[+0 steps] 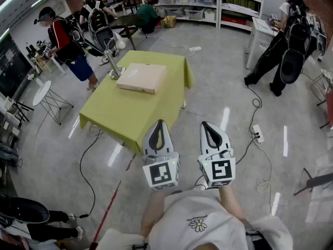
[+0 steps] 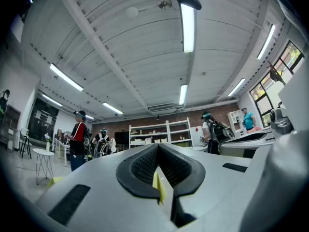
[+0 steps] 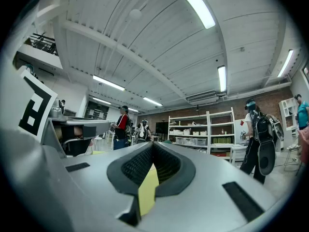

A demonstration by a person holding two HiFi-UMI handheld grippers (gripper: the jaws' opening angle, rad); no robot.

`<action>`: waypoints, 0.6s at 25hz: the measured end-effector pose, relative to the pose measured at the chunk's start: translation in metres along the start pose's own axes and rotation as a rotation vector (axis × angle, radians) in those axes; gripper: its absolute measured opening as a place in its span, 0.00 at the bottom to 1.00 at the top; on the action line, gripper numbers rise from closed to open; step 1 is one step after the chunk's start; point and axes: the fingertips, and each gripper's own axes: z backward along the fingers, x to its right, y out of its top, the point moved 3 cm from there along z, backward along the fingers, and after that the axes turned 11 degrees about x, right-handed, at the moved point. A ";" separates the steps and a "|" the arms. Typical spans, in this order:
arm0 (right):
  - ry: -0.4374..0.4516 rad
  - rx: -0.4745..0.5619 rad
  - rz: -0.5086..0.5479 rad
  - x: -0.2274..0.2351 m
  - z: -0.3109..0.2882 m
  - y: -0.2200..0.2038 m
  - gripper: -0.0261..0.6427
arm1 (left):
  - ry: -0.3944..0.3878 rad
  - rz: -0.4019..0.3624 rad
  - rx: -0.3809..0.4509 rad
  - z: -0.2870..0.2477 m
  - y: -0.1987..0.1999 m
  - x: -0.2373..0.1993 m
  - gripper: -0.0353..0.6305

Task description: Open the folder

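Observation:
A flat beige folder (image 1: pixel 141 77) lies closed on the far part of a table with a yellow-green cloth (image 1: pixel 132 111), in the head view. My left gripper (image 1: pixel 158 128) and right gripper (image 1: pixel 208 130) are held side by side in the air, short of the table's near corner, both shut with nothing between the jaws. In the left gripper view my left gripper (image 2: pixel 158 151) points slightly upward across the room; in the right gripper view my right gripper (image 3: pixel 153 149) does the same. A sliver of the yellow-green cloth (image 3: pixel 147 190) shows through the jaw notch. The folder is not seen in either gripper view.
A metal stand (image 1: pixel 113 69) sits on the table's left edge beside the folder. Cables (image 1: pixel 260 155) and a power strip (image 1: pixel 257 134) lie on the floor at right. Several people (image 1: pixel 289 33) with backpacks stand around. White shelves (image 1: pixel 208 1) line the far wall; a small round table (image 1: pixel 42 94) is left.

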 end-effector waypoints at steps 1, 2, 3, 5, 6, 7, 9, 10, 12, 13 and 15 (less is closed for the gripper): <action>-0.001 -0.003 -0.002 0.003 0.001 -0.001 0.06 | -0.001 0.002 -0.002 -0.001 -0.001 0.002 0.07; -0.002 -0.005 -0.005 0.005 0.001 -0.002 0.06 | 0.000 0.005 -0.003 -0.002 -0.002 0.004 0.07; -0.004 -0.008 -0.007 0.008 0.002 -0.004 0.06 | 0.002 0.010 -0.001 -0.003 -0.003 0.006 0.07; -0.005 -0.014 -0.013 0.012 0.000 -0.007 0.06 | 0.009 0.030 0.010 -0.007 -0.004 0.008 0.07; -0.005 -0.020 -0.014 0.013 -0.001 -0.009 0.06 | 0.012 0.039 0.013 -0.009 -0.005 0.009 0.07; -0.003 -0.026 -0.014 0.014 -0.002 -0.012 0.06 | 0.017 0.051 0.017 -0.010 -0.006 0.009 0.07; 0.005 -0.040 -0.015 0.013 -0.003 -0.018 0.06 | 0.028 0.064 0.023 -0.011 -0.008 0.010 0.07; 0.010 -0.045 -0.019 0.013 -0.002 -0.022 0.06 | 0.027 0.064 0.018 -0.010 -0.010 0.012 0.07; 0.022 -0.053 -0.032 0.011 -0.001 -0.028 0.06 | 0.028 0.063 0.009 -0.006 -0.014 0.014 0.07; 0.029 -0.052 -0.040 0.011 -0.001 -0.030 0.06 | 0.032 0.063 0.006 -0.005 -0.015 0.015 0.07; 0.043 -0.040 -0.058 0.010 -0.004 -0.035 0.06 | 0.037 0.056 -0.008 -0.005 -0.020 0.012 0.07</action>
